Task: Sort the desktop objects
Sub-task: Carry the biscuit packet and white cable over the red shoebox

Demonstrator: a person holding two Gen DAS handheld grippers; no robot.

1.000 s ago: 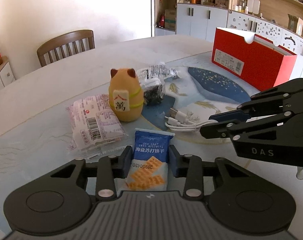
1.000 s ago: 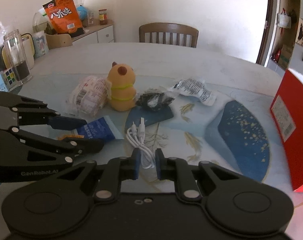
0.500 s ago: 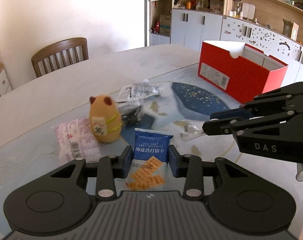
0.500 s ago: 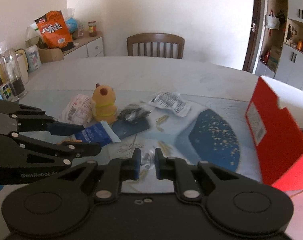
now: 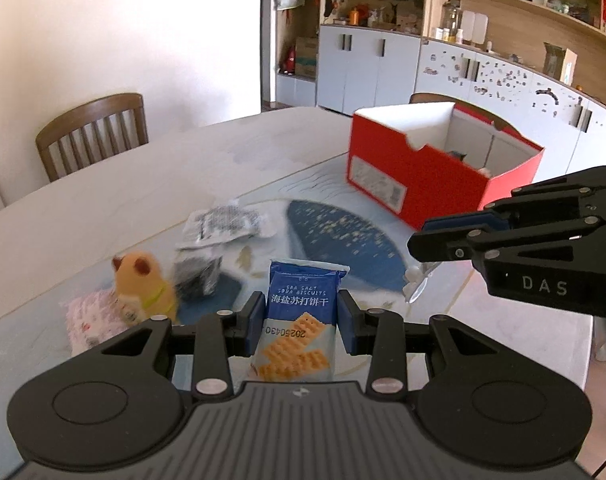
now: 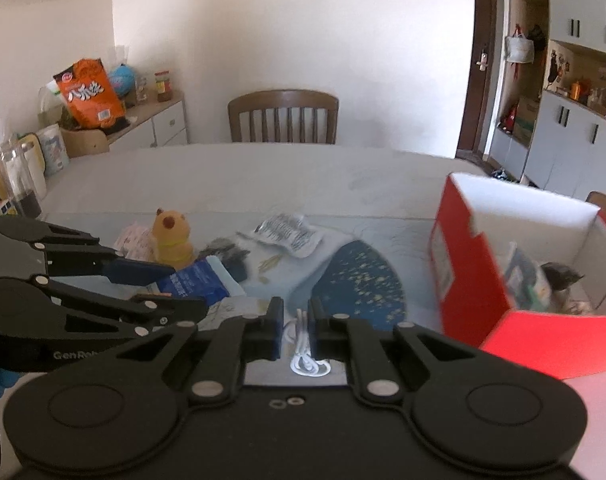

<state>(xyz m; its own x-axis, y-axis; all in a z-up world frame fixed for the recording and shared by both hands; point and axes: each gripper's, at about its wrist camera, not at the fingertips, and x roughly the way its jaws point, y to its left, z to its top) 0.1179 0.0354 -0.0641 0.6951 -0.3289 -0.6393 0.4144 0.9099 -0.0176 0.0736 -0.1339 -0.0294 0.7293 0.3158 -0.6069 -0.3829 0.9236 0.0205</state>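
Lifted cracker packet (image 5: 301,320) and cable (image 6: 301,344) near part-filled red box (image 6: 463,280).

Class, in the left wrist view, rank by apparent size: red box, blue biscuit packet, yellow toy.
1. red box
2. blue biscuit packet, though nearness to the camera enlarges it
3. yellow toy

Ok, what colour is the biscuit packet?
Blue with orange crackers printed, biscuit packet; clearest in left wrist view.

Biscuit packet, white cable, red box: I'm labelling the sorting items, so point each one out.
biscuit packet (image 5: 301,312), left wrist view, blue front panel.
white cable (image 6: 301,330), right wrist view, strands between the pads.
red box (image 5: 415,178), left wrist view, red front wall.
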